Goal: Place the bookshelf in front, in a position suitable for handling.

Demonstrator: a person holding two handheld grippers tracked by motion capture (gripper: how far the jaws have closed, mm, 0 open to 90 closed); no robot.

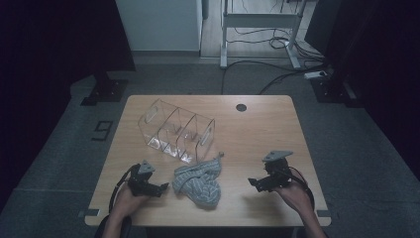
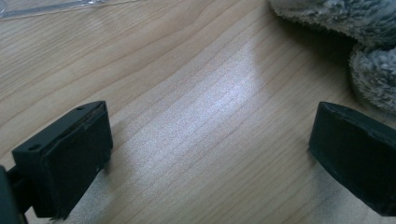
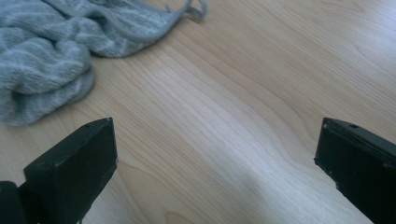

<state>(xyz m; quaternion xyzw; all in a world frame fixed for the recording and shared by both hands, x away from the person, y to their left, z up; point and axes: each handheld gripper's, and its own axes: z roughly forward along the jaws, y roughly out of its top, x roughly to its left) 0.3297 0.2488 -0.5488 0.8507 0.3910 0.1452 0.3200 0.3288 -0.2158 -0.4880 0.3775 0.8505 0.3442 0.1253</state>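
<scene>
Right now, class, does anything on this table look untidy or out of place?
Yes: the grey striped fuzzy cloth lies crumpled in a heap near the wooden table's front edge, beside the clear plastic three-compartment organiser, which sits askew.

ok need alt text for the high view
A crumpled grey towel lies near the front edge of a wooden table, between the left gripper and the right gripper, each held in a hand, neither touching it. A clear plastic divided organizer stands just behind the towel.
</scene>
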